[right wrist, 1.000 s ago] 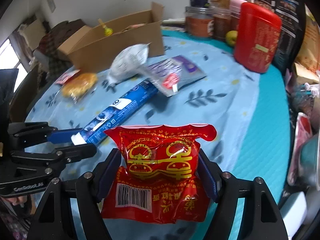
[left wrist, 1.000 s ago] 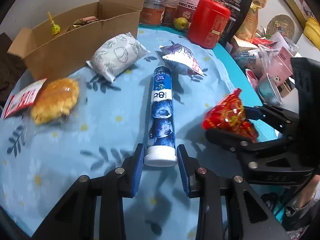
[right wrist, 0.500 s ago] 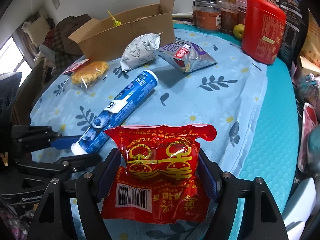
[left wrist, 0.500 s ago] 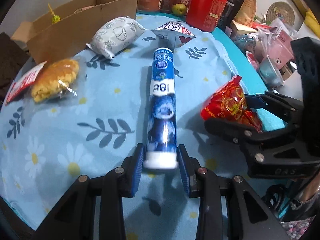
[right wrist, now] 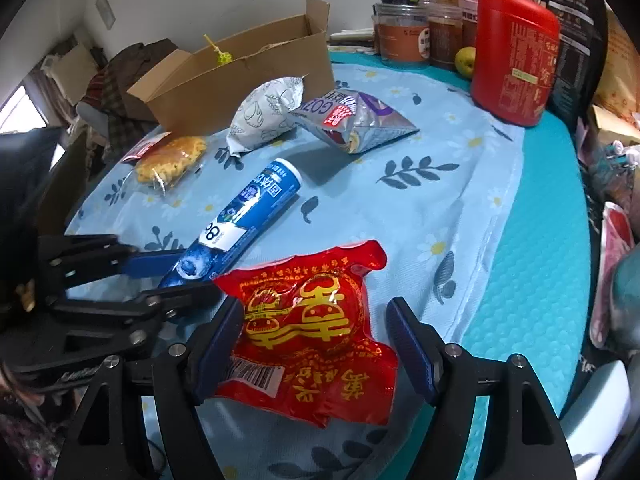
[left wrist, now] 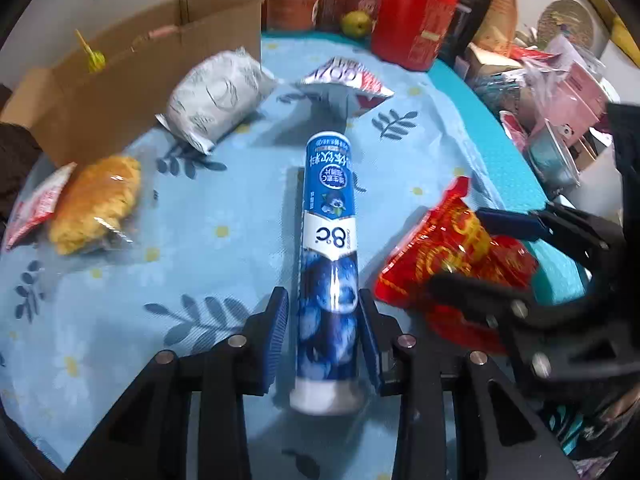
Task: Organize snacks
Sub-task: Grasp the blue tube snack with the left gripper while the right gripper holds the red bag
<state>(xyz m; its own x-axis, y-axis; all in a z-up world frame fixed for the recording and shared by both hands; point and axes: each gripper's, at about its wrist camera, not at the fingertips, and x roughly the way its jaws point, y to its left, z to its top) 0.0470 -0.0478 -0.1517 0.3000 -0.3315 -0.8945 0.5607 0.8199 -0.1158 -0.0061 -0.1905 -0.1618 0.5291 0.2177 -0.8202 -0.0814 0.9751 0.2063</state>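
The blue tablet tube (left wrist: 329, 264) is lying lengthwise between the left gripper (left wrist: 324, 312)'s 2 jaws, which are clamping its lower body. The red snack packet (right wrist: 316, 320) is sitting between the right gripper (right wrist: 316, 340)'s jaws, gripped.

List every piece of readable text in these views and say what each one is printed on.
"8°C": white band of the blue tube, seen upside down.
"GOZ": top edge of the silver snack bag; the rest of its print is blurred.
Blue tube's Chinese characters: too blurred to quote.
Red packet: gold Chinese characters and a barcode, not legible.
Red canister: label print too small.
Jars and dark bags at the back: unreadable.
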